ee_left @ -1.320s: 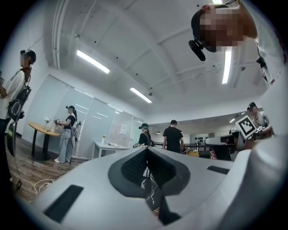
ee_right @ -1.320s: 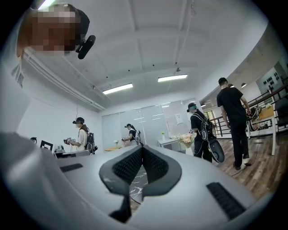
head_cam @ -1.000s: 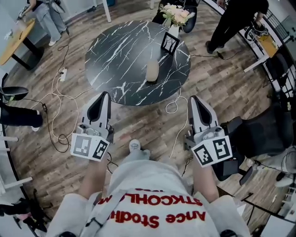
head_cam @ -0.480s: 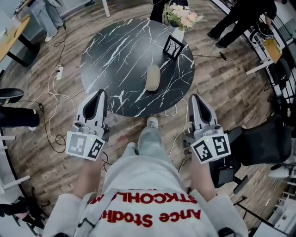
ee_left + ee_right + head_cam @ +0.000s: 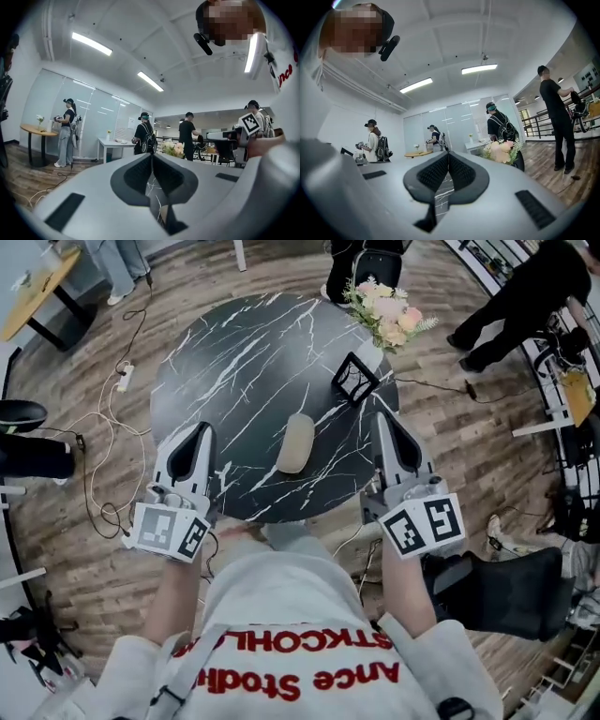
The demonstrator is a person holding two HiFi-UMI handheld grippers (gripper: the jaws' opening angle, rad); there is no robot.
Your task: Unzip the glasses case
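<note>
My left gripper point(image 5: 203, 430) and right gripper point(image 5: 381, 420) are both closed and empty, either side of the glasses case point(image 5: 295, 443) lying on the table point(image 5: 216, 352). Unpinned, it may skid when I tug it open.

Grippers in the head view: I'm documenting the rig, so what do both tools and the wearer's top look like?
The left gripper and right gripper are light grey and tapered, with black ribbed pads. Each carries a white cube printed with black square markers. The top is pale with red lettering.
</note>
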